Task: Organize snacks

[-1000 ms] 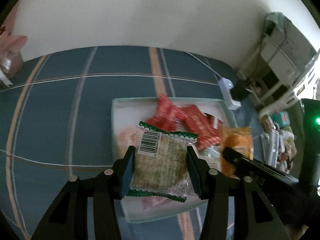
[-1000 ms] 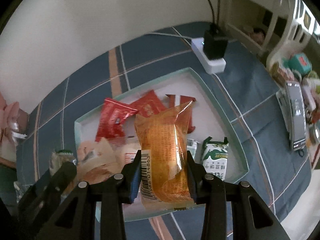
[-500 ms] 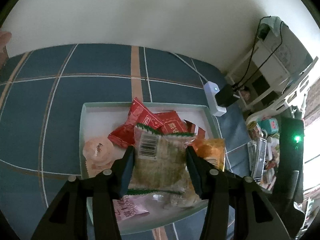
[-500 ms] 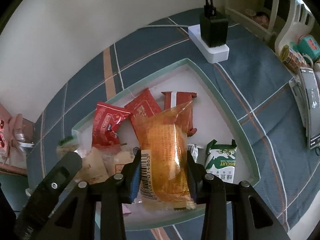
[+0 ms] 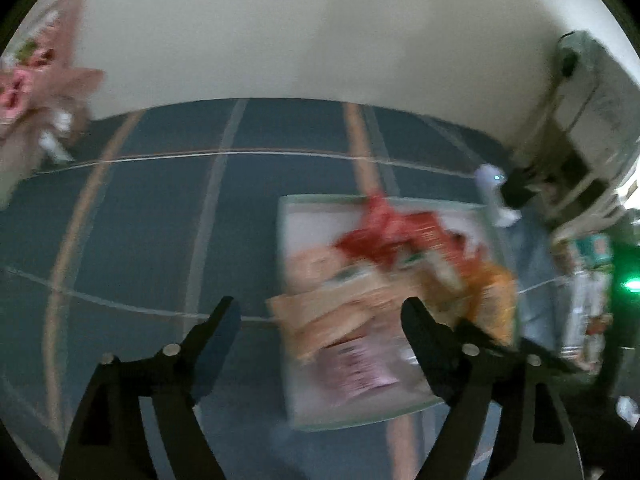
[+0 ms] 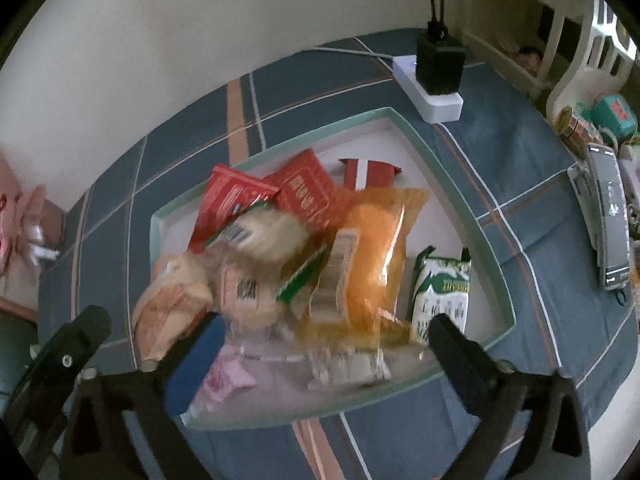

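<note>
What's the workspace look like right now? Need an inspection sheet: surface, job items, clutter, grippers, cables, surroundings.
Surface: blue plaid cloth.
Job's things: pale green tray heaped with snacks: orange packet, red packets, green-and-white biscuit pack, pink packet.
Clutter: phone and small items at the cloth's right edge.
Grippers: left gripper and right gripper open, jaws just opened, nothing gripped.
Cables: white power strip with black adapter, leads running up.
Surroundings: pale wall; pink bouquet at left.
</note>
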`<state>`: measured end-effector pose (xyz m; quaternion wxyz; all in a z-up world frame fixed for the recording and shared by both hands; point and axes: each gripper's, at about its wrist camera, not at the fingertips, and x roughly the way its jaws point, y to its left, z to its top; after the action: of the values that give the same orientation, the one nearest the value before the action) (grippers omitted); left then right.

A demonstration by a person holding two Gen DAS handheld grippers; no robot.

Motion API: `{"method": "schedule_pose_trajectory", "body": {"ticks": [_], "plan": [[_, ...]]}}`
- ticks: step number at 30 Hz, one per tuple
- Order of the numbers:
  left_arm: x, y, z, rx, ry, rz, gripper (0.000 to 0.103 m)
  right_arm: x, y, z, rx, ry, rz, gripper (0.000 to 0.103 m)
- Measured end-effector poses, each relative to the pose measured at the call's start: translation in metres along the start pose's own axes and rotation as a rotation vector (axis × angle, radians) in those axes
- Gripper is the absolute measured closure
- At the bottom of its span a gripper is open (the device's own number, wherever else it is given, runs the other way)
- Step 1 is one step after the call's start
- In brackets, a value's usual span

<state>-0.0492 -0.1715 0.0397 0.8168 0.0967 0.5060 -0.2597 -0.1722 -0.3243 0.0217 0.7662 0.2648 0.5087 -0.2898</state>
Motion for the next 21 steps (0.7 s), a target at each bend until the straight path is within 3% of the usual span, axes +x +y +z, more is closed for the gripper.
{"method": "schedule_pose_trajectory", "body": {"ticks": [3, 7, 14, 21], "plan": [[-0.002, 0.012, -0.014, 0.033, 0.007, 0.117, 0.019, -0.005, 0.007, -0.015, -0.030, -0.005, -0.004, 0.000], [-0.005, 0.025, -0.033, 0.062, 0.021, 0.190, 0.019, -0.015, 0.017, -0.036, -0.073, -0.020, -0.007, 0.000], [-0.019, 0.040, -0.066, 0.079, 0.021, 0.213, 0.019, -0.037, 0.026, -0.066, -0.108, -0.069, 0.012, 0.000], [-0.030, 0.041, -0.075, 0.078, -0.004, 0.194, 0.019, -0.040, 0.026, -0.078, -0.120, -0.065, 0.007, 0.000]]}}
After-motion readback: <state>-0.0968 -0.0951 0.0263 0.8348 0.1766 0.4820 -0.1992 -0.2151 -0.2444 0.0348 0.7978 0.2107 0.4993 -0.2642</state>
